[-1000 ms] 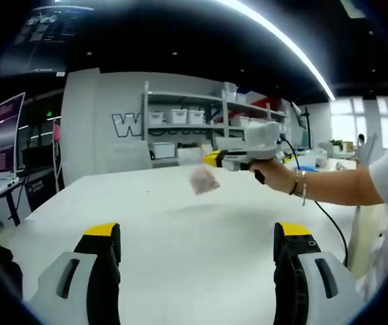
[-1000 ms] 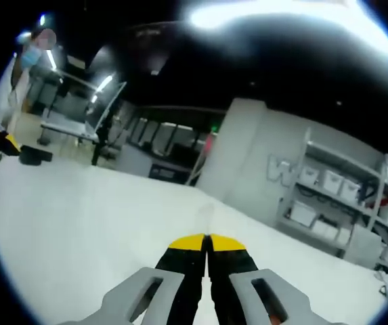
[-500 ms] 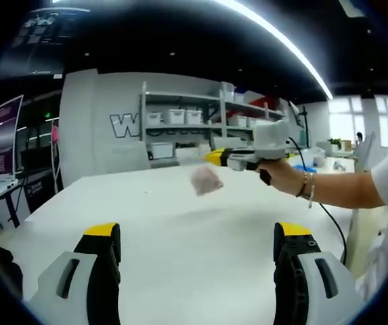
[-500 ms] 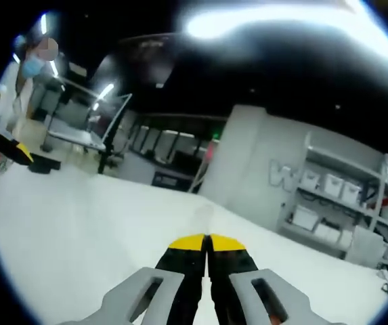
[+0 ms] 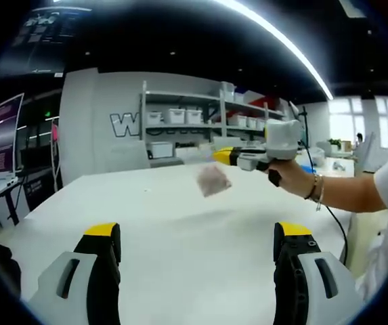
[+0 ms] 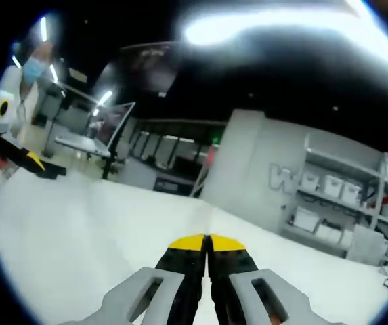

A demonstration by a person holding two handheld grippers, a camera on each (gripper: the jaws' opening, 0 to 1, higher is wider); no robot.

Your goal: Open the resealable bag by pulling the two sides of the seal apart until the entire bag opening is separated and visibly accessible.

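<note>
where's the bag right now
In the left gripper view the bag hangs in the air above the white table, right of centre, pinched at the tip of the right gripper, in front of the shelving.

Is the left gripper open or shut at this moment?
Open. In the left gripper view, the left gripper's two yellow-tipped jaws stand far apart, with bare white table showing between them and nothing held.
</note>
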